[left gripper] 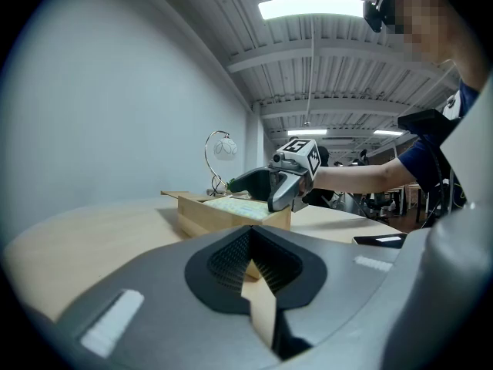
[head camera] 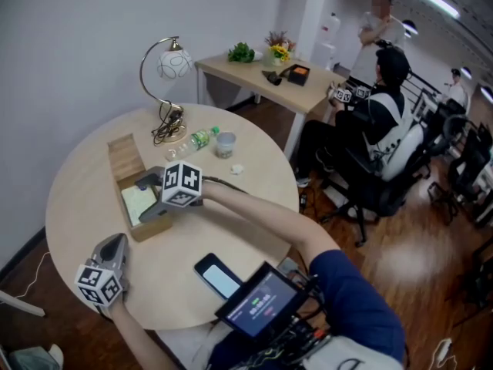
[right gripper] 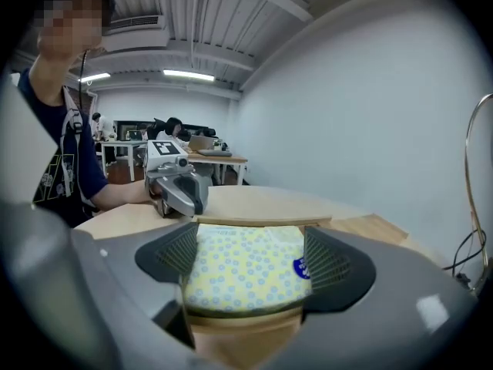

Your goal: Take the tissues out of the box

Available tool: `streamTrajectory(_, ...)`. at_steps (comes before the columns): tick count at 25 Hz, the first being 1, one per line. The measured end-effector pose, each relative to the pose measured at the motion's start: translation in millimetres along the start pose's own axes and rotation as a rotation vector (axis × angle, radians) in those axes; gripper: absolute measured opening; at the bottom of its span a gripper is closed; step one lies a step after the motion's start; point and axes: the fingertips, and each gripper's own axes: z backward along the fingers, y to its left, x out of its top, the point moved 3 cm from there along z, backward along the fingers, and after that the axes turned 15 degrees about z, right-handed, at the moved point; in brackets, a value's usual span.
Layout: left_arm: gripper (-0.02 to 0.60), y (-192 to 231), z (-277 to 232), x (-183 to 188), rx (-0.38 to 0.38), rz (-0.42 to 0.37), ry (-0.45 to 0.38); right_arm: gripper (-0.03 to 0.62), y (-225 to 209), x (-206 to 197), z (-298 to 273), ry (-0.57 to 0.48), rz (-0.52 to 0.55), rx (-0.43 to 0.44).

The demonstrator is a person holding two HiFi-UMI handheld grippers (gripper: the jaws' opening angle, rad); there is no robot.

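Observation:
An open wooden box (head camera: 145,230) lies on the round table (head camera: 85,191), left of centre. Inside it is a yellow tissue pack with blue dots (right gripper: 243,268), also visible from above as the tissue pack (head camera: 139,203). My right gripper (right gripper: 248,250) reaches over the box with its jaws wide, one finger on each side of the pack; from the head view the right gripper (head camera: 152,196) sits right on the box. My left gripper (head camera: 115,243) rests near the table's front-left edge, short of the box, jaws together and empty. The left gripper (left gripper: 250,267) looks at the box (left gripper: 202,216).
The box's lid (head camera: 123,156) lies flat behind it. A desk lamp (head camera: 166,91), a bottle (head camera: 196,140), a cup (head camera: 225,143) and a crumpled scrap (head camera: 236,169) stand at the far side. A phone (head camera: 217,274) lies near the front edge. People sit at a desk (head camera: 254,72) beyond.

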Motion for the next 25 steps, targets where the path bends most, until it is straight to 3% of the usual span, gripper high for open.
streamTrajectory(4,0.003,-0.1,4.4,0.2,0.012,0.003,0.001,0.447,-3.1,2.9,-9.9,0.029,0.019,-0.006)
streamTrajectory(10,0.003,-9.4,4.1,-3.1,0.024,-0.012,-0.012,0.558,-9.2,-9.9,-9.3,0.031,-0.009,-0.038)
streamTrajectory(15,0.003,-9.7,-5.1,0.5,0.005,-0.007,-0.007,0.552,-20.6,-11.5,0.9,0.036,-0.016,-0.083)
streamTrajectory(25,0.003,-6.7,-3.3,0.3,0.004,-0.003,-0.003,0.5,-10.5,-4.8,-10.7,0.168,0.07,0.177)
